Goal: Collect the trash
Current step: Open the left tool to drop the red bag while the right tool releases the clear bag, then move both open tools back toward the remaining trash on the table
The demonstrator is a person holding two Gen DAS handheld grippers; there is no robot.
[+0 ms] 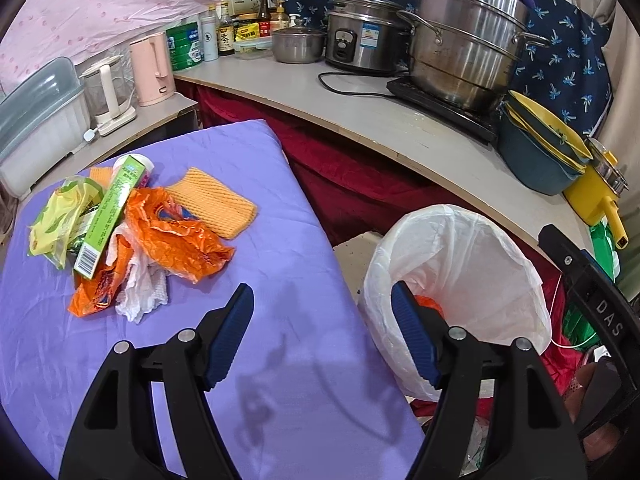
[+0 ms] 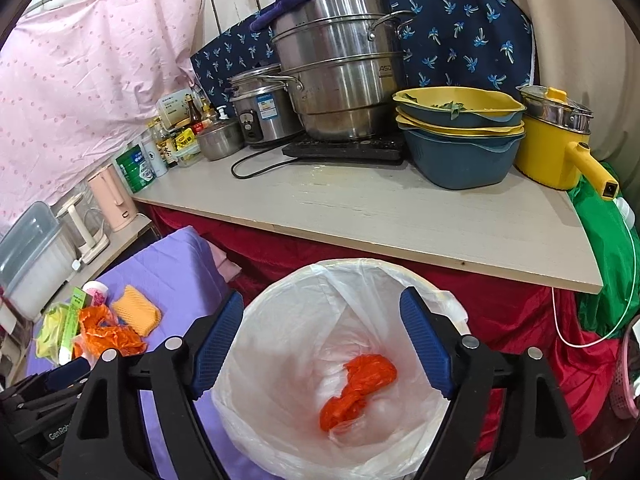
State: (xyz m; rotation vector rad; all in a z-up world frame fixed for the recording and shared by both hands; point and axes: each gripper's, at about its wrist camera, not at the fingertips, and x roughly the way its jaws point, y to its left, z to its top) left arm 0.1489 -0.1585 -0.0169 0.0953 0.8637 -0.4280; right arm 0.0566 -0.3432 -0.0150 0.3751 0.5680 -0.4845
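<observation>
A heap of trash lies on the purple cloth [image 1: 280, 340]: an orange plastic wrapper [image 1: 176, 232], a green carton [image 1: 114, 212], a yellow-green bag [image 1: 60, 216], white crumpled paper [image 1: 140, 288] and an orange foam net [image 1: 212, 206]. My left gripper [image 1: 322, 300] hangs open over the cloth's right edge, nothing between its fingers. My right gripper [image 2: 322, 312] stands open above the white-lined bin [image 2: 280, 432], where an orange wrapper [image 2: 358, 388] lies at the bottom. The same bin [image 1: 460, 248] shows right of the left gripper. The heap [image 2: 104, 328] appears at the left in the right wrist view.
A long counter [image 2: 400, 208] behind carries steel pots [image 2: 340, 68], a rice cooker [image 1: 360, 40], stacked blue and yellow bowls [image 2: 460, 136], a yellow pot [image 2: 556, 148], bottles and a pink kettle [image 1: 152, 68]. Red cloth hangs below the counter. A clear box [image 1: 36, 128] stands at the left.
</observation>
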